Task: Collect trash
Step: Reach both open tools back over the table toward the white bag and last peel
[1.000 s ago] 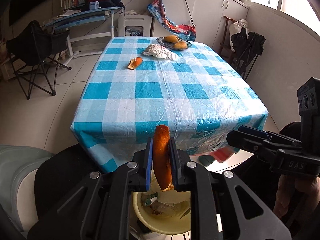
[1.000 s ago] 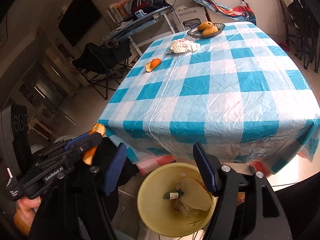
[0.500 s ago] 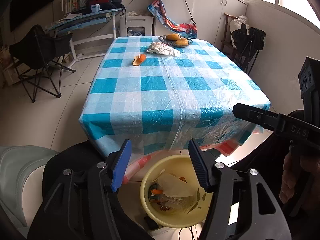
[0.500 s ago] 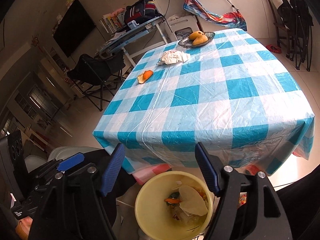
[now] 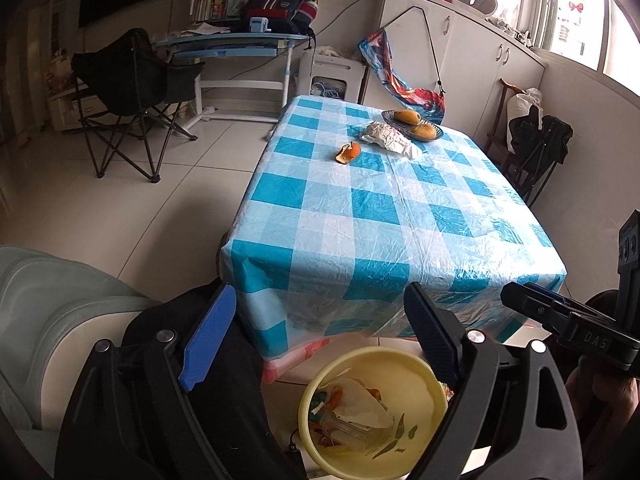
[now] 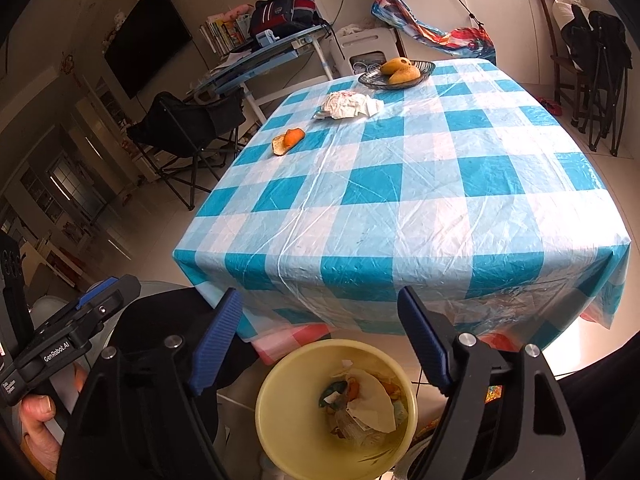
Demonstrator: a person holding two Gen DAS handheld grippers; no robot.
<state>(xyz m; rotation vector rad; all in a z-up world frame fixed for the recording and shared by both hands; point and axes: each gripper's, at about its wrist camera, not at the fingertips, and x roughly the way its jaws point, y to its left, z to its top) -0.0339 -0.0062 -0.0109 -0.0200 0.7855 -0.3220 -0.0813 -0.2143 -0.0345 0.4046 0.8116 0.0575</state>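
A yellow trash bin stands on the floor below the table's near edge, with paper and peel scraps inside; it also shows in the right wrist view. My left gripper is open and empty above the bin. My right gripper is open and empty above the bin too. On the blue checked table lie an orange peel and a crumpled white paper. In the right wrist view the peel and the paper lie at the table's far left.
A dark plate with mangoes stands at the table's far end. A black folding chair and a desk stand to the left. Another chair stands at the right by the wall. A grey seat is at my near left.
My left gripper held an orange peel one second ago, then opened; the peel now lies in the bin. The left gripper has swung left and both have risen slightly.
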